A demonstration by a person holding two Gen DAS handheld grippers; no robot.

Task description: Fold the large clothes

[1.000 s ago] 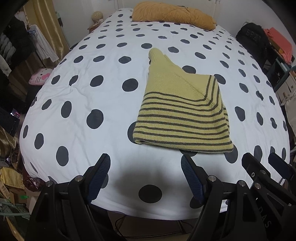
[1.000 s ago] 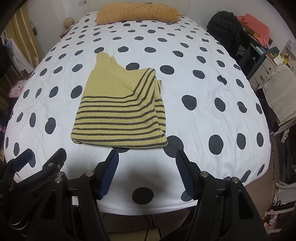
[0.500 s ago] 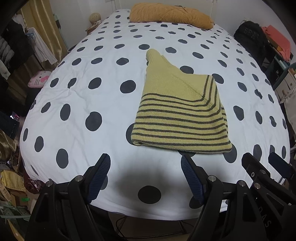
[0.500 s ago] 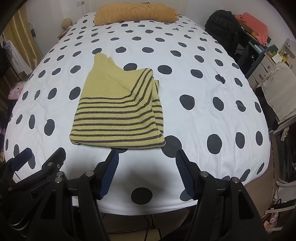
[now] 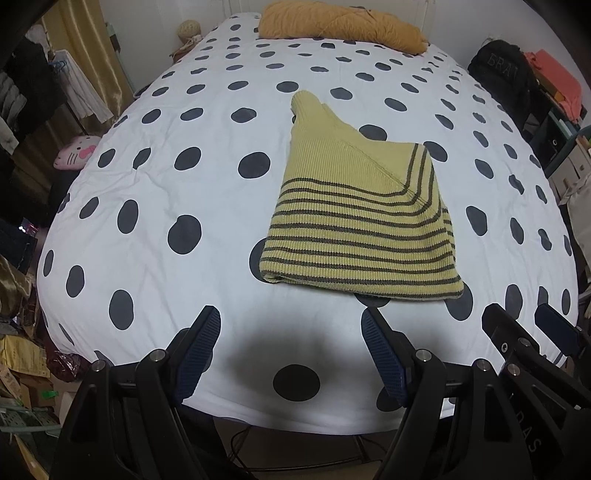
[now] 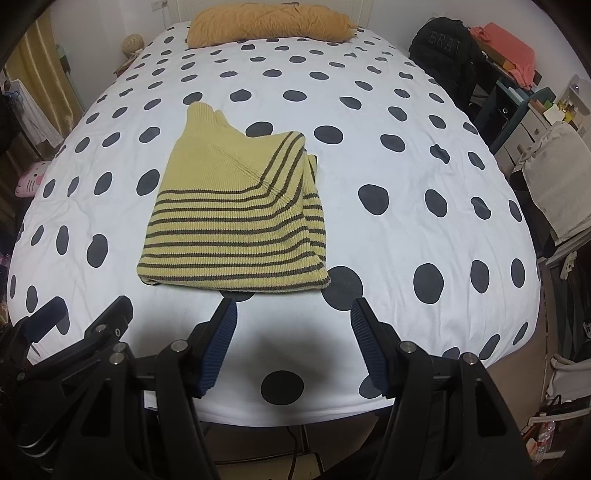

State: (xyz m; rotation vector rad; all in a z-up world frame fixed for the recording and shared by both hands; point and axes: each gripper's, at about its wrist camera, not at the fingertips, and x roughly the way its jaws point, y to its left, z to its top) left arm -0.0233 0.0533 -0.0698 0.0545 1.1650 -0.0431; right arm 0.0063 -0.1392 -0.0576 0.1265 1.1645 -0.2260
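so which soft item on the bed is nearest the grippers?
The yellow striped sweater, folded, lying just beyond both open grippers. The orange pillow sits far off at the head of the bed.

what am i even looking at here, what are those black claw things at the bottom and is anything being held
Those claws are two hand-held grippers; a person carries one in each hand, and each has a wide-angle camera looking along its fingers. One picture comes from the left gripper, the other from the right gripper; each also catches its neighbour at the edge. Both hover over the near edge of a bed with a white, dark-dotted cover. On it lies a folded yellow striped sweater, with an orange pillow at the far end. Both grippers are open and hold nothing.
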